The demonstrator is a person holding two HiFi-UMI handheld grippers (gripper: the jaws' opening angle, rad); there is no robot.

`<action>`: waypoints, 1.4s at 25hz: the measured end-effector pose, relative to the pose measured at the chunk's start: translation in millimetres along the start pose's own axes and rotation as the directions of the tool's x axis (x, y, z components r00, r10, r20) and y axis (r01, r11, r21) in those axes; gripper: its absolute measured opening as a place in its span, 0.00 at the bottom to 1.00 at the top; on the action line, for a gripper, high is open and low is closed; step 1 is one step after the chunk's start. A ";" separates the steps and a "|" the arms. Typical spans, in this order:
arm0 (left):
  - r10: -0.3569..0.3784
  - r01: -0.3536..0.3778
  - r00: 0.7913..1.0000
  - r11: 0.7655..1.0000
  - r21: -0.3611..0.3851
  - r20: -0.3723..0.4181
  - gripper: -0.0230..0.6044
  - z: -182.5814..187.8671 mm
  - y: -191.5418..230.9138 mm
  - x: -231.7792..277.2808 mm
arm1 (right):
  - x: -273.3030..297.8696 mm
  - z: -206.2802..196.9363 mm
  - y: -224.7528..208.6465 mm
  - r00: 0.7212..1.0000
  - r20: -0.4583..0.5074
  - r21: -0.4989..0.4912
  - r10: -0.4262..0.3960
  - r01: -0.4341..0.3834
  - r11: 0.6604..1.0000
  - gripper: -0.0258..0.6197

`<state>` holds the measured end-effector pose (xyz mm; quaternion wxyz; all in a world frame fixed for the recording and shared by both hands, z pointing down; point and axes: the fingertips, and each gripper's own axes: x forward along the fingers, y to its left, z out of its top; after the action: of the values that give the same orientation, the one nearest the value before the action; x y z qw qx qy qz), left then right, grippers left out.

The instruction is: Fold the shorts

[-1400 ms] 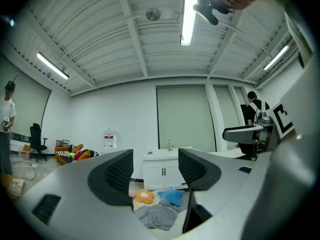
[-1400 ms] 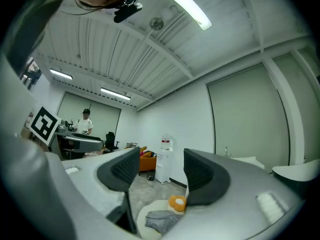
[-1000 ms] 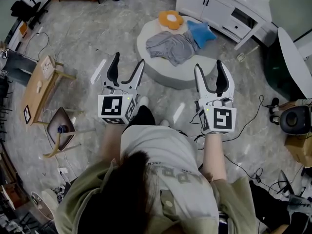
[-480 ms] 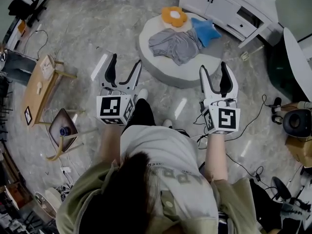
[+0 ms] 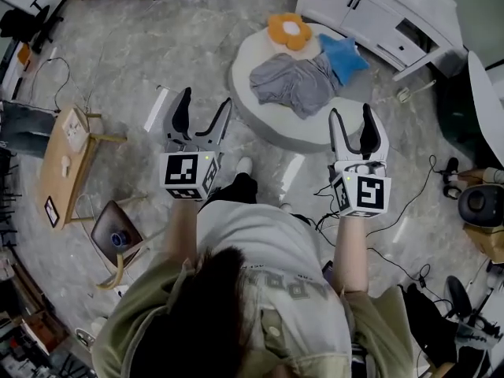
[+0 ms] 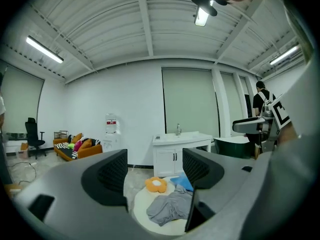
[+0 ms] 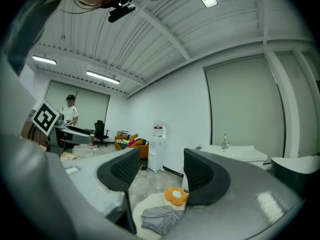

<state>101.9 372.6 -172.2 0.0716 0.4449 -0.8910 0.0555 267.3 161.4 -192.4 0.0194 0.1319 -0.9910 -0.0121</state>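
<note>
left tongs (image 5: 206, 101) spread wide, just opened a touch more, nothing in them. right tongs (image 5: 351, 113) spread too, empty. crumpled grey shorts (image 5: 295, 81) sit on the round white table (image 5: 264, 118) ahead, beside an orange flower cushion (image 5: 285, 30), marble floor (image 5: 157, 38) all around.

1. This is a large open test lab or studio, dressed in part like a home.
2. The ceiling (image 6: 150, 29) is bare, ribbed and industrial, with long strip lights (image 6: 45, 49) and plain white walls.
3. Home pieces stand about loosely on a marble-look floor (image 5: 157, 46): a white sink cabinet (image 6: 180, 151), an orange sofa (image 6: 77, 149), a wooden side table (image 5: 67, 160), and a round white platform (image 5: 272, 120) with a flower cushion (image 5: 287, 30) and a blue star cushion (image 5: 344, 55).
4. Workplace items mix in: a water dispenser (image 7: 158, 151), an office chair (image 6: 33, 134), and loose cables (image 5: 409, 203) across the floor.
5. Another person (image 7: 70, 111) stands at equipment in the distance.
</note>
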 end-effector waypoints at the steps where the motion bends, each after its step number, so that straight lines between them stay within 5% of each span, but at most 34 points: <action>1: -0.012 0.012 1.000 1.000 -0.001 -0.004 0.56 -0.4 13.6 8.9 | 11.8 -0.7 4.5 1.000 -0.007 -0.001 -0.016 0.016 1.000 0.45; 9: -0.123 0.124 0.987 0.992 0.009 -0.105 0.56 -27.8 81.6 77.3 | 82.1 -25.7 2.1 0.984 -0.091 -0.023 -0.155 0.154 0.988 0.45; 16: -0.199 0.206 0.957 0.979 0.009 -0.212 0.56 -63.2 77.1 124.1 | 97.3 -66.6 -33.3 0.956 -0.175 -0.011 -0.235 0.237 0.972 0.45; 28: -0.207 0.242 0.910 0.968 0.057 -0.358 0.57 -108.9 23.5 221.7 | 136.5 -136.0 -114.6 0.942 -0.269 0.047 -0.200 0.221 0.974 0.45; 35: -0.237 0.307 0.854 0.948 0.082 -0.462 0.58 -161.0 -3.7 263.5 | 160.7 -203.1 -115.9 0.918 -0.374 0.087 -0.132 0.177 0.980 0.45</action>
<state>-39.0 189.7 33.0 0.2469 0.5462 -0.7715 0.2135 151.0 3.6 12.8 0.1950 0.2107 -0.9553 0.0703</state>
